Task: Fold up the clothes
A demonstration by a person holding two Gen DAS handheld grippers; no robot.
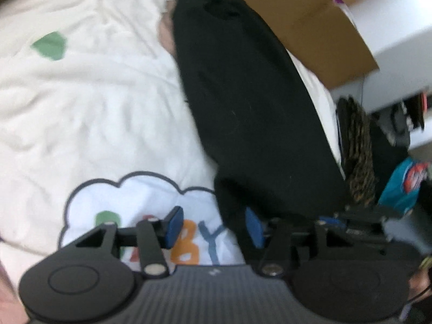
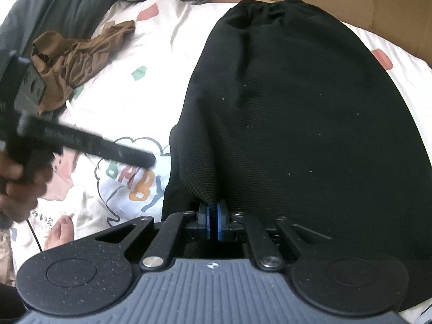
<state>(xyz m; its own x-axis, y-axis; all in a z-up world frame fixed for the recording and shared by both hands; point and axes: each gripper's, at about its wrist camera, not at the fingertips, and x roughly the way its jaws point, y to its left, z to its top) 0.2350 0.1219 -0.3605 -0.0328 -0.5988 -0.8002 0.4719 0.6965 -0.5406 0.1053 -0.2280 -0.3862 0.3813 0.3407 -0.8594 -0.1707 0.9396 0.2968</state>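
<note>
printed bedsheet [image 2: 151, 62]; black knit garment [image 2: 297, 108] pinched, right gripper [image 2: 213, 221]

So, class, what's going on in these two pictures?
A person is folding a black garment on a white printed bedsheet. The right gripper is shut on the garment's near edge. The left gripper is open beside the garment, gripping nothing. A crumpled brown garment lies further off, untouched.

Soft, even light fills both views, slightly washing out the white printed cotton bedsheet [image 1: 89, 113]. The left wrist view is motion-blurred throughout. The black knitted garment [image 2: 297, 113] ahead of the right jaws stays sharp; fisheye bending curves the edges.
</note>
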